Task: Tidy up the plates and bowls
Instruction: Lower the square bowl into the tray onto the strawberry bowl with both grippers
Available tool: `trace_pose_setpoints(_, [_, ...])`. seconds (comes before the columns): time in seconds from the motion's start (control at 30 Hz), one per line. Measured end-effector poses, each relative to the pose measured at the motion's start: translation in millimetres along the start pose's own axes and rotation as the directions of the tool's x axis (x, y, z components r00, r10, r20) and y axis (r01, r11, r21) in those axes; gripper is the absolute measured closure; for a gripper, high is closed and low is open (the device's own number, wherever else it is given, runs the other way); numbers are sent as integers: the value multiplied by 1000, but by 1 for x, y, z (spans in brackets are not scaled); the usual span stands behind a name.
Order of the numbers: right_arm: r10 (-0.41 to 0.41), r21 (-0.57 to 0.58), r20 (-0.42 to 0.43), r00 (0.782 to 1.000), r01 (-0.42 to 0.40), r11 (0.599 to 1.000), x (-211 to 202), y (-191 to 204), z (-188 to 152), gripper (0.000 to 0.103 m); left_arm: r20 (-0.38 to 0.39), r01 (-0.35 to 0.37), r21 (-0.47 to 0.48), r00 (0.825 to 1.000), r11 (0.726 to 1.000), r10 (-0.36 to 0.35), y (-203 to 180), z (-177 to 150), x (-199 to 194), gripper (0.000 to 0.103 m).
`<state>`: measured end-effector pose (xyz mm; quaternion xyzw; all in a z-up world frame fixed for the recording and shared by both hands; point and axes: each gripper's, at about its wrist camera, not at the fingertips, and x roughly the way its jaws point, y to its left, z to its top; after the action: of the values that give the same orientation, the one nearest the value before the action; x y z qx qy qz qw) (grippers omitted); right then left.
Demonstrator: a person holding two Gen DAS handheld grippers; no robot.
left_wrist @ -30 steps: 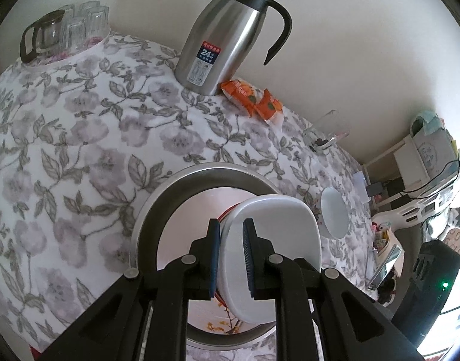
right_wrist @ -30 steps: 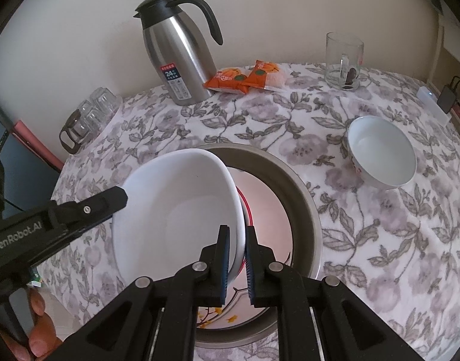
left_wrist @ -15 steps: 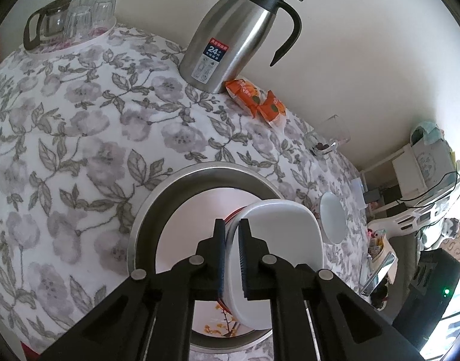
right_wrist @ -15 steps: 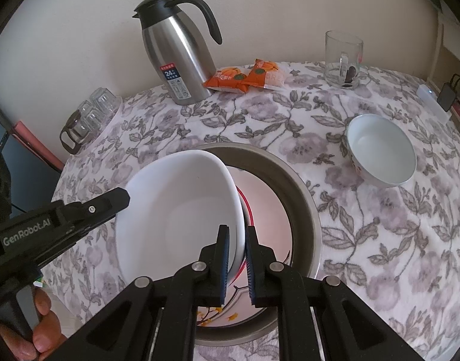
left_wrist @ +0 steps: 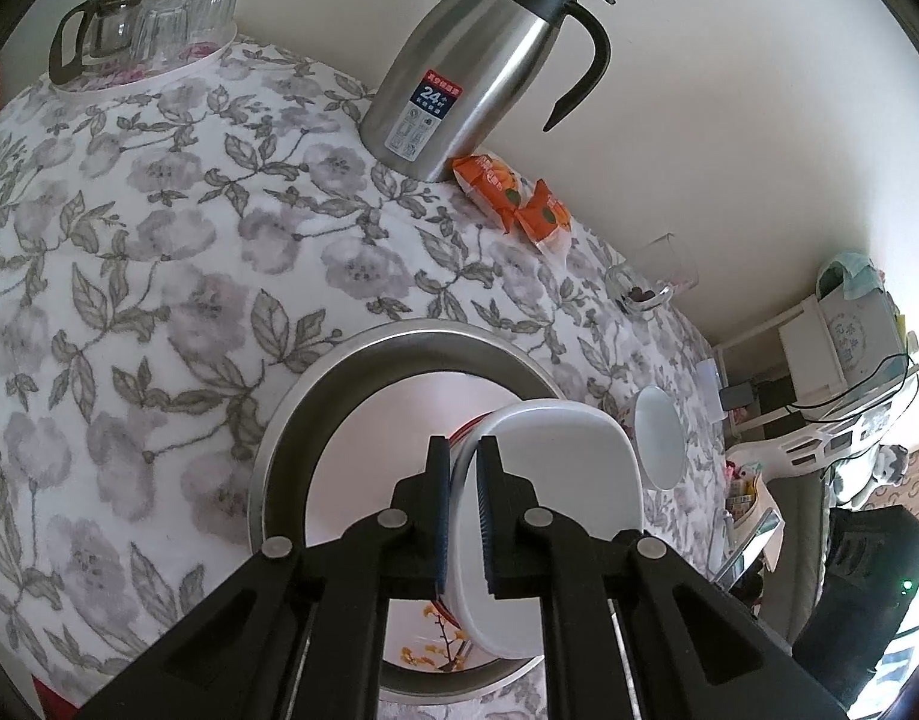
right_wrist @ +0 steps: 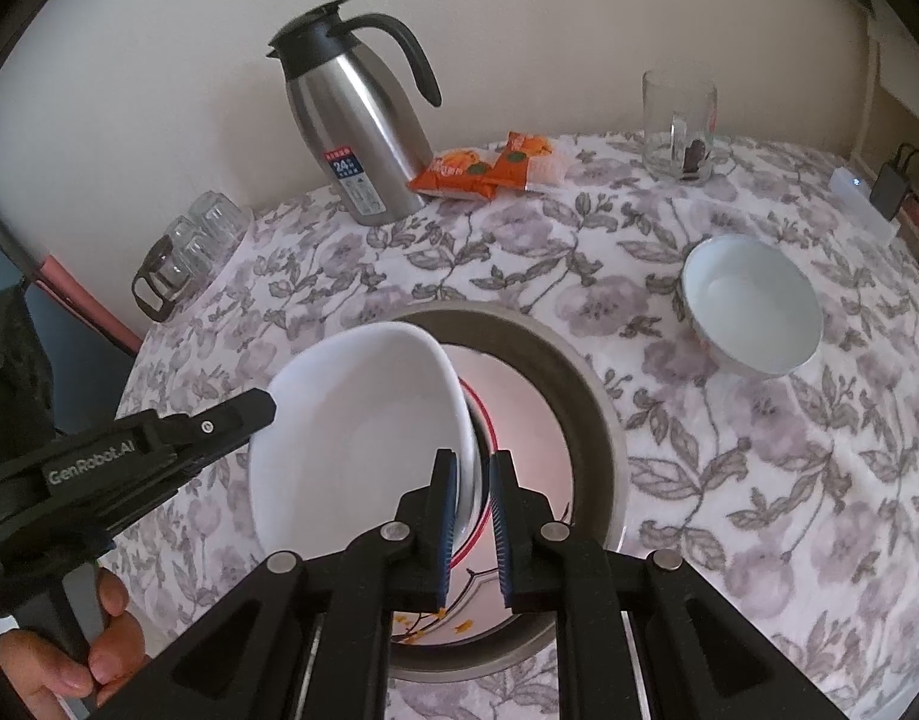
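Left gripper (left_wrist: 460, 513) | fingers pinch plate (left_wrist: 555, 516) rim | right gripper (right_wrist: 472, 525) | fingers pinch opposite rim | plate tilted over basin (right_wrist: 585, 384) at near tabletop edge, above patterned dish (right_wrist: 459, 594) | judged: level both grips, lower evenly, release together | bowl (right_wrist: 750, 306) right, apart.

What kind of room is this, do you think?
Probably a home dining area: a floral tablecloth covers the table, with a steel thermal carafe, snack packets and drinking glasses on it.
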<state>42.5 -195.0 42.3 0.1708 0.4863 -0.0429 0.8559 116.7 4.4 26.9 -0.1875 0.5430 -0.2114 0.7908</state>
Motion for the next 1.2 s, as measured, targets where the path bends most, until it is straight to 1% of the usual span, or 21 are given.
trace_pose_setpoints(0.07, [-2,-11,-4,1000,2,1000,2,1,-1,93,-9,6,-18,1000,1000,-6,2,-1,0,94])
trace_pose_setpoints(0.1, [3,-20,-10,1000,-3,1000,4,3,-1,93,-16,6,-22,1000,1000,-7,2,-2,1,94])
trace_pose_setpoints(0.23, [-26,-44,-2,1000,26,999,5,8,-3,94,-25,-3,-22,1000,1000,2,2,-3,2,94])
trace_pose_setpoints(0.37, [-13,-26,-8,1000,13,1000,3,8,-3,94,-23,-1,-23,1000,1000,0,1,-3,0,94])
trace_pose_setpoints(0.5, [12,-16,2,1000,-12,1000,-3,7,-1,94,3,19,-22,1000,1000,-19,-2,-1,-11,94])
trace_pose_setpoints(0.67, [29,0,-16,999,-29,1000,-1,2,-1,94,-7,21,-29,1000,999,-21,-2,-1,-13,94])
trace_pose_setpoints(0.8, [25,18,-33,999,-24,1000,3,-1,-1,94,-23,20,-38,1000,999,-21,-1,-2,-9,94])
trace_pose_setpoints(0.93, [15,17,-44,999,-14,1000,7,-1,-2,94,-40,1,-43,999,999,-3,1,-3,-1,94])
trace_pose_setpoints(1.2, [15,18,-39,999,-14,1000,7,0,-2,94,-37,15,-60,999,998,-18,4,-1,0,94])
